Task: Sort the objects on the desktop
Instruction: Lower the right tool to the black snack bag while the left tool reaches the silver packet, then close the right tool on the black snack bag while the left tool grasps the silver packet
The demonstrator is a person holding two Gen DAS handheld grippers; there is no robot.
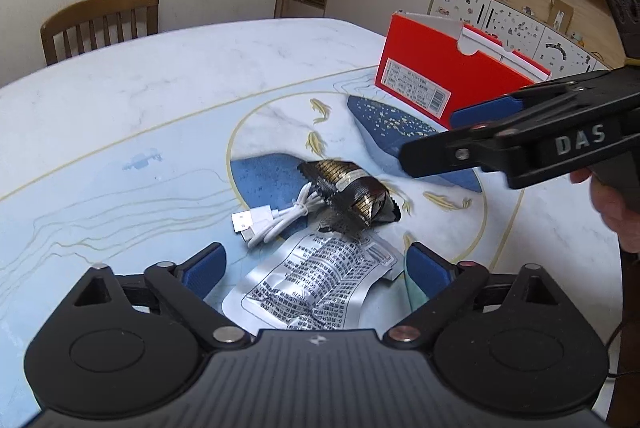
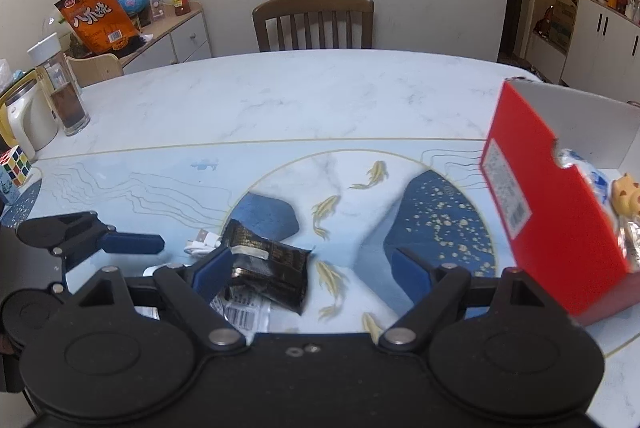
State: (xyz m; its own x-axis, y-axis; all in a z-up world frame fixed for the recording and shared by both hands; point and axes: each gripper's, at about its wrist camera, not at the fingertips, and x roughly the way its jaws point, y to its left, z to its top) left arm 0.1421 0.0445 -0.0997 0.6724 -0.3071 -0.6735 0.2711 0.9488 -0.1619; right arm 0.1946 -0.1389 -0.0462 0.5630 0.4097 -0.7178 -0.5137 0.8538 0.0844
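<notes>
Left gripper (image 1: 314,270), lower centre of the left wrist view: fingers (image 1: 204,272) spread wide, grasping nothing; a silver pouch (image 1: 320,284) with printed text lies flat on the worktop (image 1: 160,99) between them, not pressed by either pad.

Just above the pouch, centre of frame: a black-and-gold packet (image 1: 352,191), crumpled, its lower edge overlapping the pouch; a coiled white cable (image 1: 276,220) lies touching the packet's left side.

Right gripper (image 2: 308,268), lower centre of the right wrist view: fingers (image 2: 212,274) released and wide apart; the packet (image 2: 272,272) sits just beside the left finger, whether touching it cannot be told; the right finger stands clear over bare worktop (image 2: 280,99). The same gripper (image 1: 432,135) enters the left view from the right edge, above the packet and apart from it.

Red box (image 1: 436,75), upper right of the left view: upright on the worktop, open at the top; in the right view, right edge, the box (image 2: 560,211) holds a yellow figurine (image 2: 628,193) and wrapped items.

Far left of the right view: a cube puzzle (image 2: 16,163), a glass bottle (image 2: 60,87); a chair (image 2: 314,21) stands beyond the worktop.
</notes>
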